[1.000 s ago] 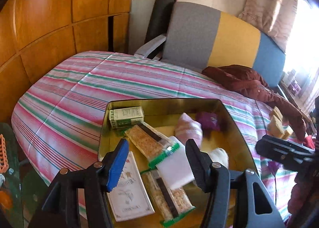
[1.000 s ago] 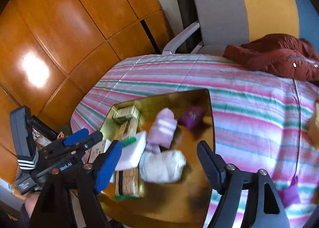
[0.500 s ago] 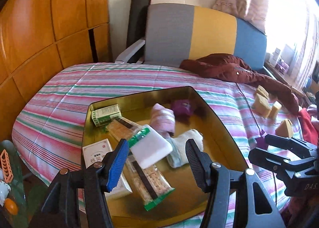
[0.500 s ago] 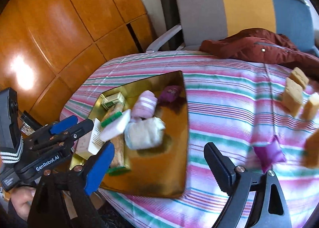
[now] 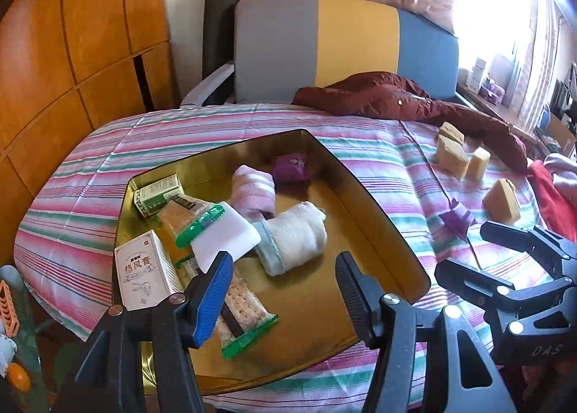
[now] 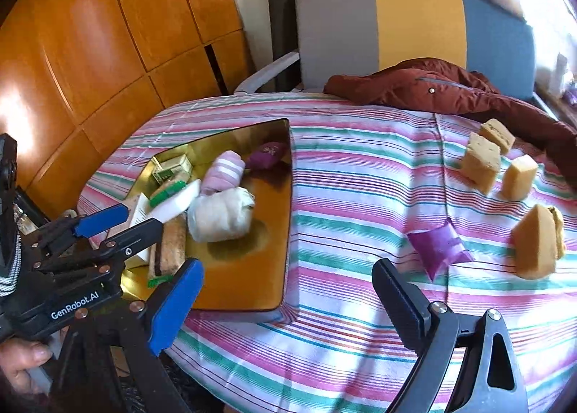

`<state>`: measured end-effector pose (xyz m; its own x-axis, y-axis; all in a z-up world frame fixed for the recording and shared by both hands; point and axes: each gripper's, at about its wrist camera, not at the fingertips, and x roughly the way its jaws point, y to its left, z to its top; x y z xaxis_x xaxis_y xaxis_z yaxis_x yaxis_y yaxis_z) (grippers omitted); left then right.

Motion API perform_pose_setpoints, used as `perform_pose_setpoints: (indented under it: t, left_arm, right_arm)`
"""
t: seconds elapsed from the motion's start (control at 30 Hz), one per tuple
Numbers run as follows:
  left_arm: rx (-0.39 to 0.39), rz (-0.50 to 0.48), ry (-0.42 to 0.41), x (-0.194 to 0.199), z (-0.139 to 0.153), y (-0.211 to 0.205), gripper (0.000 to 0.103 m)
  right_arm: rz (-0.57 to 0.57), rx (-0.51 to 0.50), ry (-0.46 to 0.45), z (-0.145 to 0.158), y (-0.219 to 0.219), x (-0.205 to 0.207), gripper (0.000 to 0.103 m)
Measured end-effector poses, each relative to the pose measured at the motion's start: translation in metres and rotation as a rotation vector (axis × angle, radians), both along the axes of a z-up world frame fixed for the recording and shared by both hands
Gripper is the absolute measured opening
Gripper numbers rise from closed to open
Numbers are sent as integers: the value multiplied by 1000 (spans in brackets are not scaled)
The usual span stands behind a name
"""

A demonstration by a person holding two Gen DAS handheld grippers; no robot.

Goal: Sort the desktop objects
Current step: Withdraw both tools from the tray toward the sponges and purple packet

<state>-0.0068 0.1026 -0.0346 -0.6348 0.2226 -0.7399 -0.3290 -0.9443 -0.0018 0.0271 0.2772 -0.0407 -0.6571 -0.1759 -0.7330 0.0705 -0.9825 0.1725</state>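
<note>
Gold tray [image 5: 378, 203] holds rolled socks, biscuit packs and boxes; both claws [image 5: 281, 290] [image 6: 285, 301] spread, empty

Orange wood-panel wall [image 6: 90, 52] at left; grey-yellow-blue chair [image 6: 414, 27] behind striped tabletop [image 6: 360, 178]; bright window [image 5: 505, 16] at right.

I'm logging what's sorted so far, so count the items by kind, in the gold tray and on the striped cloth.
Yellow sponge pieces: 4
Purple pouches: 2
Rolled towels: 2
Cracker packs: 2
Small boxes: 2
White block: 1
Total: 13
</note>
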Motion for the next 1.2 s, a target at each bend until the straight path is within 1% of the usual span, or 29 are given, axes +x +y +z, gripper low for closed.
perform_pose_setpoints:
  t: [0.17,0.37,0.67,0.83,0.97,1.2]
  left_arm:
    - [-38,4,15,2,-2,7,60]
    - [-53,12,12,2,-6,8,60]
    - [-10,-39,-18,4,-10,15,60]
    - [-1,-76,-32,5,-12,23,60]
    - [-10,-103,-35,7,-13,32,60]
    - [-17,-140,-44,9,-15,45,60]
  right_arm:
    - [-5,12,-3,-3,-1,3,95]
    - [-15,31,-8,-6,0,4,95]
    - [-51,47,-13,-7,7,4,95]
    - [-71,52,-18,-8,14,4,96]
    - [-100,48,-25,-9,26,6,96]
    - [-187,26,-50,-15,62,16,96]
